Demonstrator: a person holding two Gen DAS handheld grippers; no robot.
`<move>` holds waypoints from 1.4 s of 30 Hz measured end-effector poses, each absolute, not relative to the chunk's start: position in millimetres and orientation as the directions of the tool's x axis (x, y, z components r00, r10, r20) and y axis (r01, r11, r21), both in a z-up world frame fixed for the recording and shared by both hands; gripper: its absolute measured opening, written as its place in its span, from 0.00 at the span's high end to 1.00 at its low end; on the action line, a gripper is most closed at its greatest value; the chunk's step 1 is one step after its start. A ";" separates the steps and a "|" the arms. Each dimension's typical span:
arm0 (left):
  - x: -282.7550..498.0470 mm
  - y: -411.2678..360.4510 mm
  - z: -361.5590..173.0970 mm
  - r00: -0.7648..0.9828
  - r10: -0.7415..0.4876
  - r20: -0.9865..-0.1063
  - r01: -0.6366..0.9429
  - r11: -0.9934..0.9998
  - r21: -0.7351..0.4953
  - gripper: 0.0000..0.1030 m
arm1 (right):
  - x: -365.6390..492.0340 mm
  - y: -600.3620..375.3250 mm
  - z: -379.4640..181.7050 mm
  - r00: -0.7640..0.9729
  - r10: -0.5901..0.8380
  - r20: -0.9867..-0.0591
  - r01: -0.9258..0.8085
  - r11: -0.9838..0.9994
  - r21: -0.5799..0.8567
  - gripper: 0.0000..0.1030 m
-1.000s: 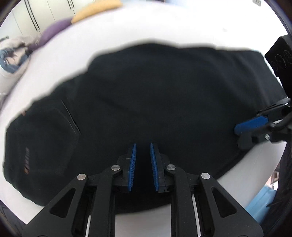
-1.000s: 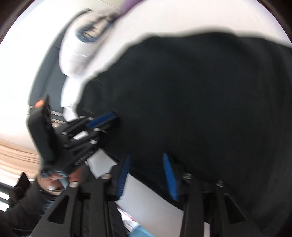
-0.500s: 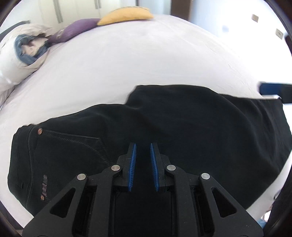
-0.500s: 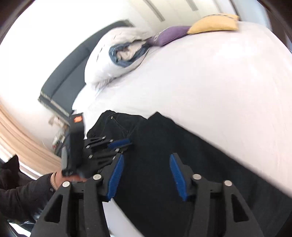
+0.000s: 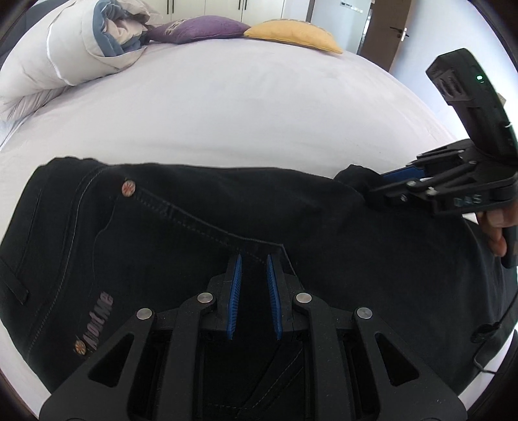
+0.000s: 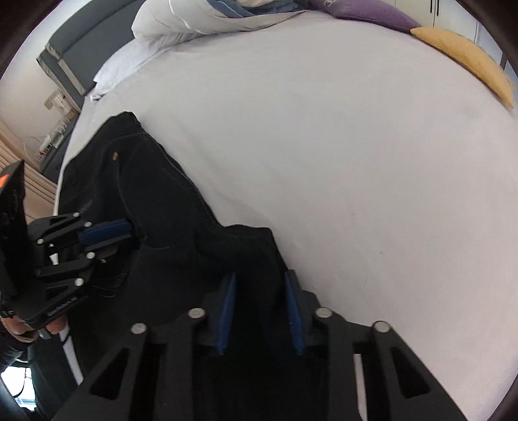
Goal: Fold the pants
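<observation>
Spread across a pale bed sheet (image 5: 259, 107): black pants (image 5: 194, 233), folded lengthwise along the near edge, waistband and riveted pocket at the left. Piled at the far left, a rolled white duvet (image 5: 64, 48); beside it, purple cushion (image 5: 200, 29) and yellow cushion (image 5: 291, 32). Hovering low over the pocket seam, left gripper (image 5: 254, 293), blue pads narrowly parted, nothing visibly pinched. At the right end of the cloth, right gripper (image 6: 259, 311), pads wider apart with a raised fold of fabric between them; whether clamped, impossible to tell.
</observation>
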State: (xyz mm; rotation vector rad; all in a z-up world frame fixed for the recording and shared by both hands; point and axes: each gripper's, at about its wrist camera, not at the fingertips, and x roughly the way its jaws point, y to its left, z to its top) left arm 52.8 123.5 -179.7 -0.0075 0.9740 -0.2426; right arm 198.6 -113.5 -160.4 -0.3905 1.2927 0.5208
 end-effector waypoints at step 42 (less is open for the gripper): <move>51.9 78.3 -137.9 0.607 -0.200 -0.769 0.184 0.977 -0.109 0.85 | -17.2 -333.8 -107.6 0.545 0.355 -0.760 0.114 0.866 0.487 0.71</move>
